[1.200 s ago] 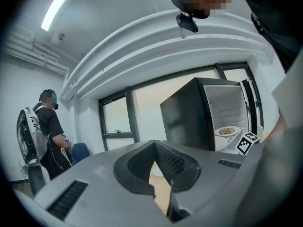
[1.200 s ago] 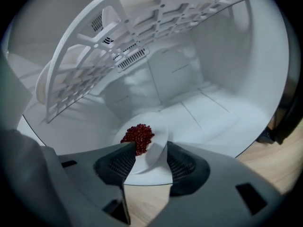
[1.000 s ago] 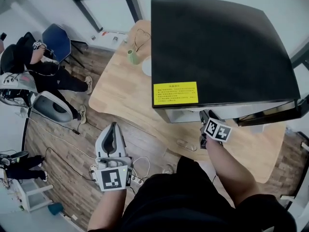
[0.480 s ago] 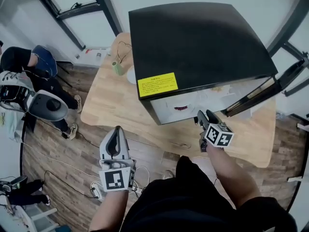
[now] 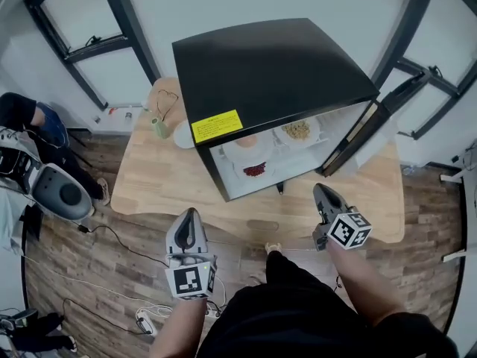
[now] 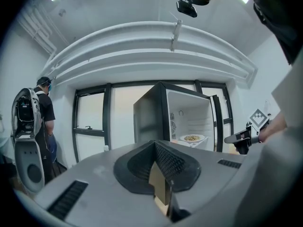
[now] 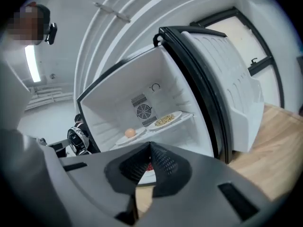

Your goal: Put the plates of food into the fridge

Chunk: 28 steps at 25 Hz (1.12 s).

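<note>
The black fridge (image 5: 276,66) stands on the wooden table (image 5: 149,177) with its door (image 5: 376,118) swung open to the right. Three plates sit inside: yellow grains (image 5: 298,130), a round orange item (image 5: 248,142), and red food (image 5: 255,170) lower down. My right gripper (image 5: 322,192) hovers in front of the opening, apart from the fridge; its jaws have just been closing and hold nothing. The right gripper view shows the shut right gripper (image 7: 149,148) facing the grain plate (image 7: 165,119) and the orange-item plate (image 7: 130,134). My left gripper (image 5: 188,216) is shut and empty, left of the fridge front.
A green cup (image 5: 160,129) and a white dish (image 5: 183,134) sit on the table left of the fridge. A person with white equipment (image 5: 52,189) is on the floor at the left. Cables (image 5: 149,315) lie on the wooden floor. Black window frames line the back wall.
The fridge door has swung wide open, exposing the plates inside. My right gripper drew back from the fridge front and shut. My left gripper shifted slightly right.
</note>
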{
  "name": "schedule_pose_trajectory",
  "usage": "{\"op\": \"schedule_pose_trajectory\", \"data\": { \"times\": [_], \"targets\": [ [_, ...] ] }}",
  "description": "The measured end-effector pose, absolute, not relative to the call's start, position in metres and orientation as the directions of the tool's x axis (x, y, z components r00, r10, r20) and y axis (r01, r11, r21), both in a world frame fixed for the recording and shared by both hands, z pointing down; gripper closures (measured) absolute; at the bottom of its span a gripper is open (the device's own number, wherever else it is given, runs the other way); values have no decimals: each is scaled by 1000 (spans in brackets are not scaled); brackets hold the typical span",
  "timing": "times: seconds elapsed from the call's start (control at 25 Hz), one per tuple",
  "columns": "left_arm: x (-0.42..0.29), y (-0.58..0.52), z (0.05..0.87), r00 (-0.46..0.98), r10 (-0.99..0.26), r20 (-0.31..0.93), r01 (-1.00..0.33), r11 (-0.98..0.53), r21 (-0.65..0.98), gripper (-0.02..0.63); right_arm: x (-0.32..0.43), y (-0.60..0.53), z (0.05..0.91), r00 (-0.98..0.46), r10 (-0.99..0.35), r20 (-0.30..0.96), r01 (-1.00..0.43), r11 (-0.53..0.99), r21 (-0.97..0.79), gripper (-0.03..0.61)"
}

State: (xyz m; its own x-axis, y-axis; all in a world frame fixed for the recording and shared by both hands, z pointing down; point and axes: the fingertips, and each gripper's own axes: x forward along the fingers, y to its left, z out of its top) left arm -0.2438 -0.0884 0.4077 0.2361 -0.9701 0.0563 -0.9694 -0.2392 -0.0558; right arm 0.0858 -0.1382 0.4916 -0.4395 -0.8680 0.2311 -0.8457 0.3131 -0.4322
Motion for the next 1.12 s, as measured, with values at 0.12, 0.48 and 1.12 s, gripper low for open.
{"op": "schedule_pose_trajectory", "data": {
  "times": [0.12, 0.48, 1.12],
  "targets": [
    [-234, -81, 416, 250, -966, 63, -966, -253, -54, 609, 85, -119, 479, -475, -853, 215, -849, 379, -369, 557],
    [-210, -62, 424, 280, -957, 71, -957, -285, -61, 609, 97, -89, 467, -457, -867, 198, -866, 383, -321, 557],
    [-186, -57, 396, 327, -944, 51, -940, -331, -88, 609, 110, -80, 436, -447, -879, 166, -871, 385, -304, 557]
  ]
}}
